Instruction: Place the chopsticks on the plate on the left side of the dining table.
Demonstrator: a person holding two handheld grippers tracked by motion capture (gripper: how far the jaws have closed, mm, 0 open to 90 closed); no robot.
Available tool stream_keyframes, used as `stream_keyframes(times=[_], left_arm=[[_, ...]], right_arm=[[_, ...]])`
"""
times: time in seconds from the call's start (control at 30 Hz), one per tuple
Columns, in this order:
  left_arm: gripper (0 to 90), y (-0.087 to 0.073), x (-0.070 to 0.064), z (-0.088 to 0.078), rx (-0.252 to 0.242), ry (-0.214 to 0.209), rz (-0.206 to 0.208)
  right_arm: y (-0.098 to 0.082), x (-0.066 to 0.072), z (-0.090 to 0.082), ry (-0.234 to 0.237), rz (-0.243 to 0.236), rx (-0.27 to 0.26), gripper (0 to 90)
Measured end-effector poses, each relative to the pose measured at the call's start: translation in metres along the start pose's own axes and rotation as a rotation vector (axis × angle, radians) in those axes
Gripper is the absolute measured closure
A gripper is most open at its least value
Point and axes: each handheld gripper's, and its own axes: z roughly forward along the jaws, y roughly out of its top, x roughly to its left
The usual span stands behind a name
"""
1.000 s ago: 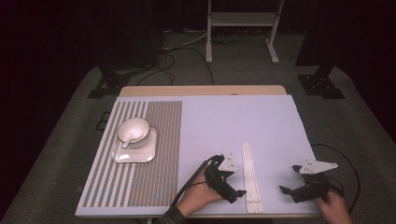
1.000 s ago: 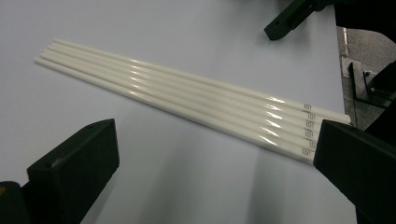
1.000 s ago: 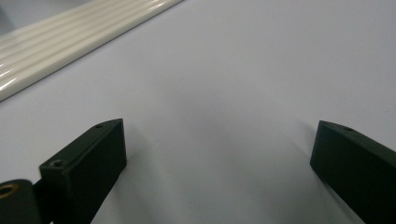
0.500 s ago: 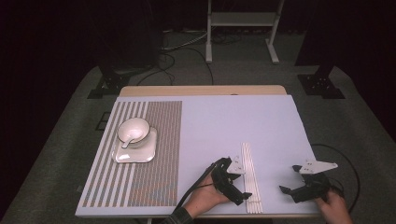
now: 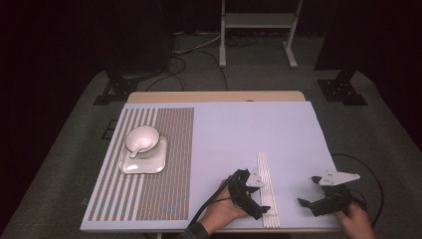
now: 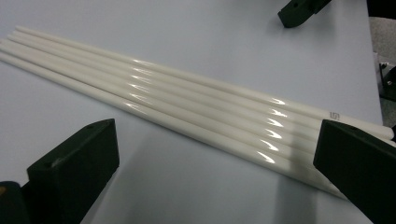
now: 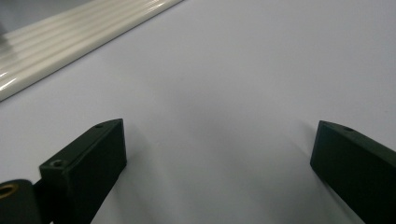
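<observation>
Several long white sticks (image 5: pixel 266 188) lie side by side on the pale table (image 5: pixel 239 134), near its front edge. My left gripper (image 5: pixel 257 195) sits at their left side, open, low over the table. In the left gripper view the sticks (image 6: pixel 187 98) run between the jaws, and the right jaw overlaps their near ends. My right gripper (image 5: pixel 309 192) rests open to the right of the sticks, over bare table. The right gripper view has the sticks (image 7: pixel 70 35) at its top left, with nothing between the right gripper's (image 7: pixel 217 133) jaws.
A white bowl (image 5: pixel 143 139) with a spoon in it stands on a white plate (image 5: pixel 130 166) on a striped mat (image 5: pixel 166 169) at the table's left. The right gripper's jaw (image 6: pixel 299 11) shows at the top of the left gripper view. Dark stands and cables lie beyond the table.
My left gripper has slid right and a little nearer, up to the sticks. The right gripper has stayed where it was.
</observation>
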Motion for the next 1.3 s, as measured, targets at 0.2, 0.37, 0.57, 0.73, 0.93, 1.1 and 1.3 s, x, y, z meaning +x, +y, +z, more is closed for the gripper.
stream_keyframes(times=[0.2, 0.37, 0.57, 0.73, 0.93, 1.1, 1.3], left_arm=[[0.0, -0.001, -0.001, 0.001, 0.002, 0.004, -0.007], [0.0, -0.002, -0.001, 0.001, 0.014, 0.010, -0.003], [0.0, -0.004, -0.001, -0.001, 0.022, 0.016, -0.003], [0.0, -0.004, -0.004, -0.002, 0.025, 0.017, -0.001], [0.0, -0.005, -0.008, -0.003, 0.022, 0.015, -0.003], [0.0, -0.008, -0.011, -0.004, 0.019, 0.023, -0.008], [0.0, -0.009, -0.014, -0.006, 0.030, 0.028, 0.010]], right_arm=[[0.000, 0.000, 0.000, 0.000, 0.000, 0.000, 2.2], [0.000, 0.000, 0.000, 0.000, 0.000, -0.001, 2.2], [0.000, 0.000, 0.000, 0.000, 0.000, -0.001, 2.2], [0.000, 0.000, 0.000, 0.000, 0.000, 0.000, 2.2], [0.000, 0.000, 0.000, 0.000, -0.001, -0.001, 2.2], [0.000, 0.000, 0.000, 0.000, -0.001, -0.001, 2.2], [0.000, 0.000, 0.000, 0.000, 0.000, -0.001, 2.2]])
